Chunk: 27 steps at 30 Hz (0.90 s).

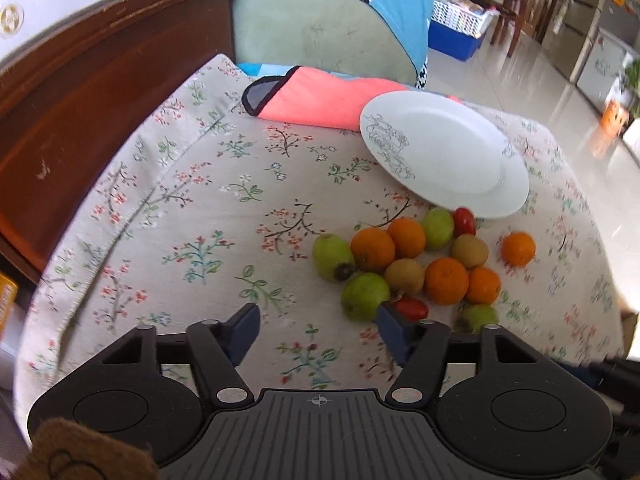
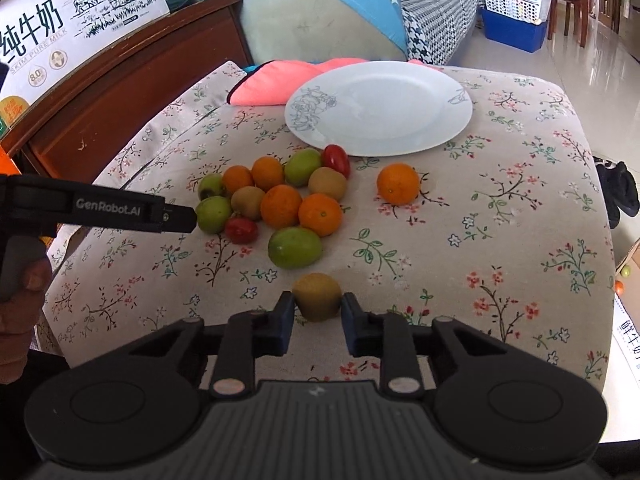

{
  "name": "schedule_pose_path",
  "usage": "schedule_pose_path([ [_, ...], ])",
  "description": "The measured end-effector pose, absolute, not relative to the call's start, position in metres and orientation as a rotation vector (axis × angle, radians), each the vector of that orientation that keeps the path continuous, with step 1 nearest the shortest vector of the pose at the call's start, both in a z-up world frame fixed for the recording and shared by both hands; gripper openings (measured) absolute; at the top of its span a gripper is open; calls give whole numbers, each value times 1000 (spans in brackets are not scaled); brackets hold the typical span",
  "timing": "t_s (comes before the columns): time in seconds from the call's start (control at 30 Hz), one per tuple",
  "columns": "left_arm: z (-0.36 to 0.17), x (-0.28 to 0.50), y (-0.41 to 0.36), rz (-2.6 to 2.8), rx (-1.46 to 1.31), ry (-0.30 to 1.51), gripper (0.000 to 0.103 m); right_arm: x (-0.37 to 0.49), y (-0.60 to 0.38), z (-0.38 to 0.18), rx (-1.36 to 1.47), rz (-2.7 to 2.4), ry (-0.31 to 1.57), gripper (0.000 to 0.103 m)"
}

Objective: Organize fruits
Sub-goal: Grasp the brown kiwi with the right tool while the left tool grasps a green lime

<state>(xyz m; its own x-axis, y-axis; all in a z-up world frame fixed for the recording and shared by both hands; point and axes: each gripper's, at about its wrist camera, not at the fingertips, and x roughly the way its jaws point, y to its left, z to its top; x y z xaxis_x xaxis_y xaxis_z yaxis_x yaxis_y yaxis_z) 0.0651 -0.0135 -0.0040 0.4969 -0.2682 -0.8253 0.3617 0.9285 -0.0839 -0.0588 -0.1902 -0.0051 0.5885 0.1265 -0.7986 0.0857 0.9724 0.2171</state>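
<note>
A pile of fruit (image 2: 280,196) lies on the floral cloth: oranges, green fruits, brown kiwis, red tomatoes. One orange (image 2: 398,183) lies apart to the right. An empty white plate (image 2: 378,106) sits behind the pile. My right gripper (image 2: 317,320) is shut on a brown kiwi (image 2: 317,296), near the cloth in front of the pile. My left gripper (image 1: 318,330) is open and empty, left of the pile, its right finger beside a green fruit (image 1: 365,296) and a red tomato (image 1: 412,307). It also shows in the right wrist view (image 2: 176,216).
A pink towel (image 2: 272,82) lies behind the plate. A dark wooden frame (image 2: 120,92) with a milk carton box (image 2: 60,20) runs along the left. A cushioned chair (image 2: 320,28) stands behind. The floor drops off on the right.
</note>
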Motion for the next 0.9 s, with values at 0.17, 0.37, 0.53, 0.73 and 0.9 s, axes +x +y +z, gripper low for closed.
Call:
schedule_pose_path([
  [0.17,-8,74,-19,-365,29,997,45,-59,-193,-5,260,11,949,26],
  [0.37,-15,81,-29,-364,8,1001,44,-60,-195,-6,260,5,952,26],
  [0.53,-17,79,-29,-382,11,992,38,-60,-195,-6,263,3,952,26],
  [0.73,-21,72,-20,-406,4,1003,29,-59,-195,-6,271,-4,951,26],
  [0.9,-22,74,-24,-400,16,1003,29,-59,-194,-6,262,-5,949,26],
])
